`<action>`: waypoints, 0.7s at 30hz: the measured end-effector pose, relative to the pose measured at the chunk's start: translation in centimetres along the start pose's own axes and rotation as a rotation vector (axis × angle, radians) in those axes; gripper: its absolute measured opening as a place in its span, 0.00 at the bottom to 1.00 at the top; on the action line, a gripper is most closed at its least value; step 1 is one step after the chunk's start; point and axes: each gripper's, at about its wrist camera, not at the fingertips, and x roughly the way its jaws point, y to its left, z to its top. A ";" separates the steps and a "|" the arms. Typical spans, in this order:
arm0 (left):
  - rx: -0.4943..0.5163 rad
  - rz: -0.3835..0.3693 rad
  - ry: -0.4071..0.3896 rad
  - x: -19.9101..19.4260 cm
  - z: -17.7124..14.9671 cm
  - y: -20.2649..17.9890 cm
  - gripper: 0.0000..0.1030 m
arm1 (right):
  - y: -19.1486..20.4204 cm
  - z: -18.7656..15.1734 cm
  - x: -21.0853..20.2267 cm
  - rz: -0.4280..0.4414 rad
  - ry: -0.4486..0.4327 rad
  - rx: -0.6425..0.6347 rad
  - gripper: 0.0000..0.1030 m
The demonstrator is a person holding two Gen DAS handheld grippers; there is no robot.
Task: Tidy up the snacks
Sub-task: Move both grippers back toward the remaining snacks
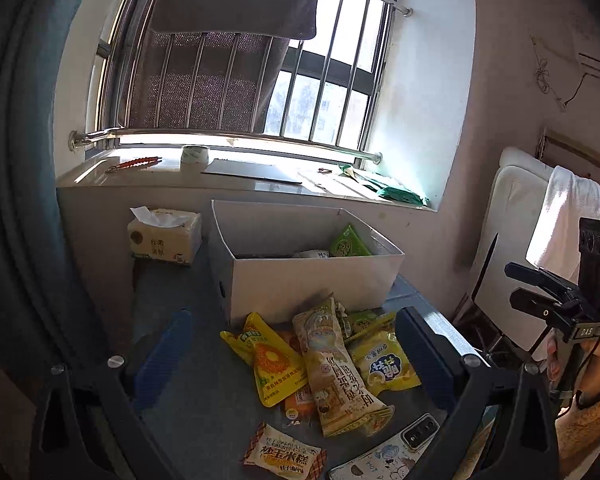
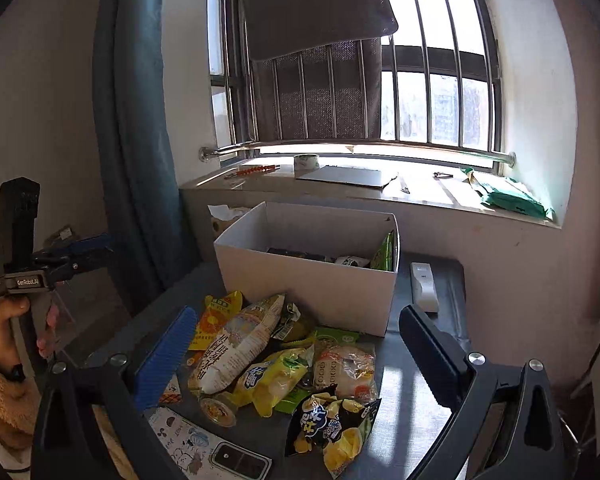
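A pile of snack packets lies on the grey table in front of a white open box [image 1: 312,276], which also shows in the right wrist view [image 2: 312,280]. The pile has a long pale packet [image 1: 336,368] [image 2: 236,344], a yellow pouch [image 1: 270,360], a yellow chip bag [image 2: 272,380] and a black chip bag [image 2: 332,424]. A green packet [image 1: 348,242] and others sit inside the box. My left gripper [image 1: 292,360] is open above the pile, holding nothing. My right gripper [image 2: 300,356] is open above the pile, holding nothing.
A phone in a cartoon case [image 2: 208,446] lies at the table's near edge. A tissue pack [image 1: 164,236] stands left of the box. A white remote [image 2: 424,286] lies right of it. The windowsill [image 1: 260,178] holds tape and papers. A curtain [image 2: 136,140] hangs on the left.
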 end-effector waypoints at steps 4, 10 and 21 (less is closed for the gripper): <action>-0.086 -0.003 0.053 -0.4 -4.4 1.4 1.00 | 0.1 -5.0 -0.7 -0.050 0.055 0.040 1.00; -0.091 0.018 0.128 0.1 -7.6 1.6 1.00 | -0.3 -10.2 0.7 -0.052 0.191 0.098 1.00; -0.049 -0.014 0.148 1.0 -7.3 -0.1 1.00 | -4.2 -10.7 5.2 0.010 0.265 0.345 1.00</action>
